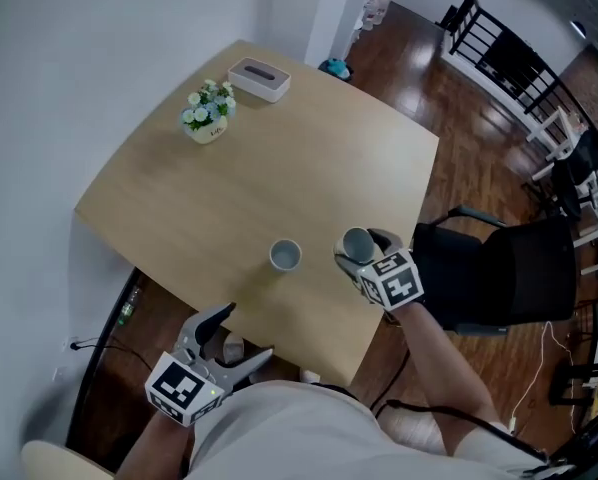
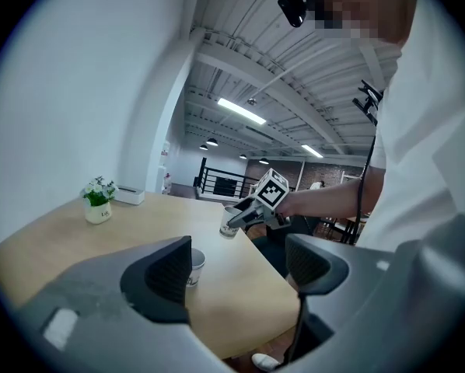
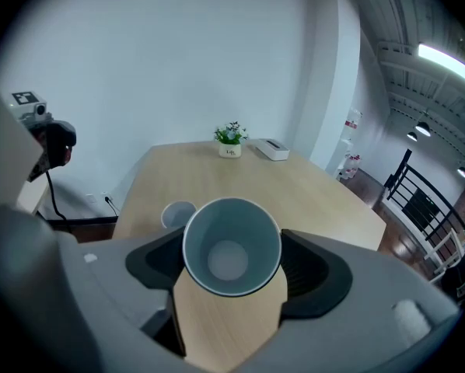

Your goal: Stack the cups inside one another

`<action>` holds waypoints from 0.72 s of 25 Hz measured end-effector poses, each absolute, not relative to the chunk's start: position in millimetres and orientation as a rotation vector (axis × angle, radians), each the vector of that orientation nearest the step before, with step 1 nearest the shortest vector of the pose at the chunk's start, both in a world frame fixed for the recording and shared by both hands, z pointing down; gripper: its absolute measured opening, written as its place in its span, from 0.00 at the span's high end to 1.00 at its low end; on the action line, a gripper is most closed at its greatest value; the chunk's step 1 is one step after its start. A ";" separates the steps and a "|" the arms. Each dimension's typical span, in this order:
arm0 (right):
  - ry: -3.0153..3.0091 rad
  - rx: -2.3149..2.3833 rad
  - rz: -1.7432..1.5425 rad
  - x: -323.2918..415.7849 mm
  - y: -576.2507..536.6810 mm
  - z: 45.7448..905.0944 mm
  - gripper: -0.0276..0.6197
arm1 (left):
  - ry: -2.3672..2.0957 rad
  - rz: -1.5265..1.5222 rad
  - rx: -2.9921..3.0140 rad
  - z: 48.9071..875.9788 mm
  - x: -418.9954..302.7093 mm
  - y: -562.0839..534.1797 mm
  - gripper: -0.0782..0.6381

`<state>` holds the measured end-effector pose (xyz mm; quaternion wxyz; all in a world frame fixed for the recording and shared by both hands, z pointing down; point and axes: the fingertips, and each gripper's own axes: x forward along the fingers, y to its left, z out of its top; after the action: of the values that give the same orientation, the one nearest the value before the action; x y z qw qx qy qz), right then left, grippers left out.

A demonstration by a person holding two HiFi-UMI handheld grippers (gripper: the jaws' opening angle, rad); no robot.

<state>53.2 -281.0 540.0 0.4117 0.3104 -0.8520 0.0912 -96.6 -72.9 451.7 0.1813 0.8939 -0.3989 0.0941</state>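
Observation:
A white paper cup [image 1: 285, 255] stands upright on the wooden table [image 1: 269, 168] near its front edge; it also shows in the left gripper view as the standing cup [image 2: 194, 266] and in the right gripper view [image 3: 177, 213]. My right gripper [image 1: 360, 251] is shut on a second paper cup [image 1: 356, 244], held tilted above the table to the right of the first. That held cup [image 3: 232, 245] faces the camera mouth-first between the jaws. My left gripper [image 1: 241, 338] hangs open and empty below the table's front edge.
A small potted plant [image 1: 208, 113] and a white tissue box [image 1: 258, 77] sit at the table's far end. A black office chair [image 1: 499, 273] stands at the right of the table. Dark wood floor surrounds it.

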 end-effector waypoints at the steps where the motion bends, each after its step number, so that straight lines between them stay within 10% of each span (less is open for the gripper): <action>1: -2.148 0.775 0.225 42.1 -277.4 535.6 0.38 | -1.115 0.260 2.530 452.3 -103.4 -72.2 0.34; 18: -2.125 0.723 0.303 -68.6 -251.3 577.8 0.37 | -1.048 0.255 2.513 473.2 -209.8 -55.9 0.34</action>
<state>-68.6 -251.3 577.8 0.4243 0.2891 -0.8496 0.1210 -209.8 -55.9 473.2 0.2018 0.9000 -0.3753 0.0913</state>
